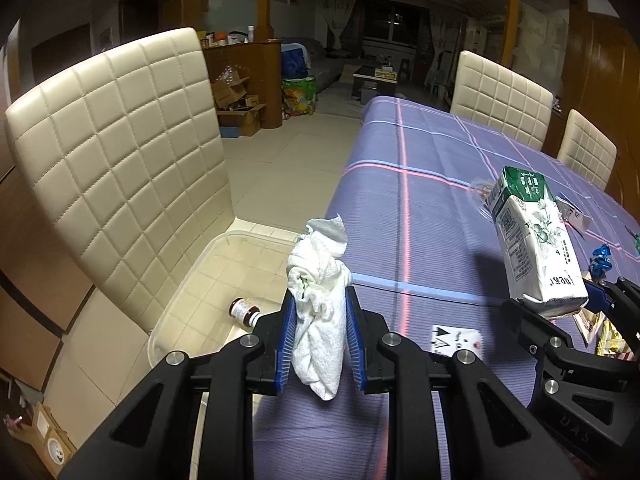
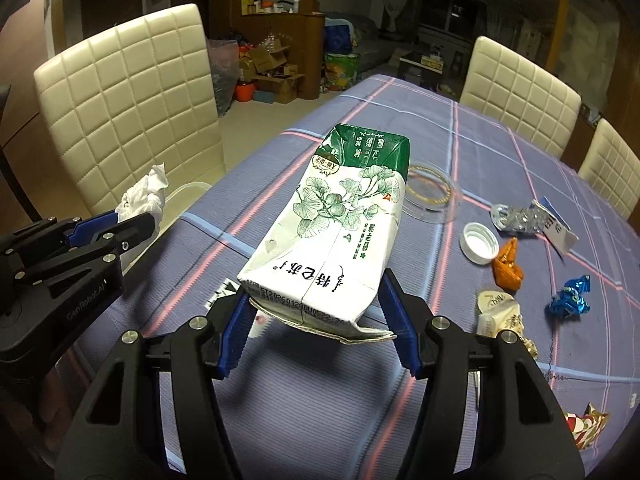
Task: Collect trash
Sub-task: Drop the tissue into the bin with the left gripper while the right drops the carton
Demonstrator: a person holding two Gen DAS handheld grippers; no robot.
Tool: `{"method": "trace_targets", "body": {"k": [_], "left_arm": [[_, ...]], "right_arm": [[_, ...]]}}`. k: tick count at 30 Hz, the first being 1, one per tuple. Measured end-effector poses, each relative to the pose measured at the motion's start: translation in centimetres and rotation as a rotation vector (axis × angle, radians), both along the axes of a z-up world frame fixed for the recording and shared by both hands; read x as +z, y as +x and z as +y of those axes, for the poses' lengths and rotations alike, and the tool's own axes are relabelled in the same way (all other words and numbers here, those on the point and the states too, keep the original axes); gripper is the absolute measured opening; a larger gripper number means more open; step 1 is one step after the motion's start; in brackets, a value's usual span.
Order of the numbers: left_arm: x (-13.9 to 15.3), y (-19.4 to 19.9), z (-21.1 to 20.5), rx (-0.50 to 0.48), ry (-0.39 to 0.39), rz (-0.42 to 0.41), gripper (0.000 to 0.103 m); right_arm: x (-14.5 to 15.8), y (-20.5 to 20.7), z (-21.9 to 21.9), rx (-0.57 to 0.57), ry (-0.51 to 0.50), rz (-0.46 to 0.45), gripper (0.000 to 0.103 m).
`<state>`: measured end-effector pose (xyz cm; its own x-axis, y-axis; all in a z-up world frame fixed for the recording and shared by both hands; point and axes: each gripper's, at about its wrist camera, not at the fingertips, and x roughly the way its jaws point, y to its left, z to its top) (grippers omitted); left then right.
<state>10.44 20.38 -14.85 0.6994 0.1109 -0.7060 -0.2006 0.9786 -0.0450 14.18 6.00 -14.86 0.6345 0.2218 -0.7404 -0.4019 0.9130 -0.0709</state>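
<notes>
My left gripper (image 1: 320, 312) is shut on a crumpled white tissue (image 1: 318, 280), held above the table's left edge. Below and to its left a clear plastic bin (image 1: 192, 280) rests on a chair seat with a small dark bottle (image 1: 243, 311) lying inside. My right gripper (image 2: 316, 296) is shut on the bottom end of a white and green drink carton (image 2: 336, 232), lifted over the purple checked tablecloth (image 2: 320, 400). The carton (image 1: 536, 240) and right gripper (image 1: 568, 308) show at the right of the left wrist view; the left gripper (image 2: 132, 224) with the tissue (image 2: 146, 194) shows at the left of the right wrist view.
On the cloth to the right lie a clear lid (image 2: 432, 196), a white cap (image 2: 480, 242), an orange wrapper (image 2: 507, 266), a blue wrapper (image 2: 570, 296), crumpled foil (image 2: 520, 218) and other packets (image 2: 500, 314). Cream quilted chairs (image 1: 120, 152) stand around the table.
</notes>
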Motion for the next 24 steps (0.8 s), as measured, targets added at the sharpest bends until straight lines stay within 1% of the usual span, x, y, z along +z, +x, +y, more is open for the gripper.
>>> {"method": "trace_targets", "body": {"k": [13,24], "left_arm": [[-0.6,-0.7,3.7,0.067,-0.017,0.000,0.023],[-1.3,-1.0,6.6,0.127,-0.017,0.004,0.023]], "right_arm": [[-0.2,0.0,3.7,0.047,-0.032,-0.007,0.061],[-0.3,0.4,7.3,0.103,-0.063,-0.032,0.061]]}}
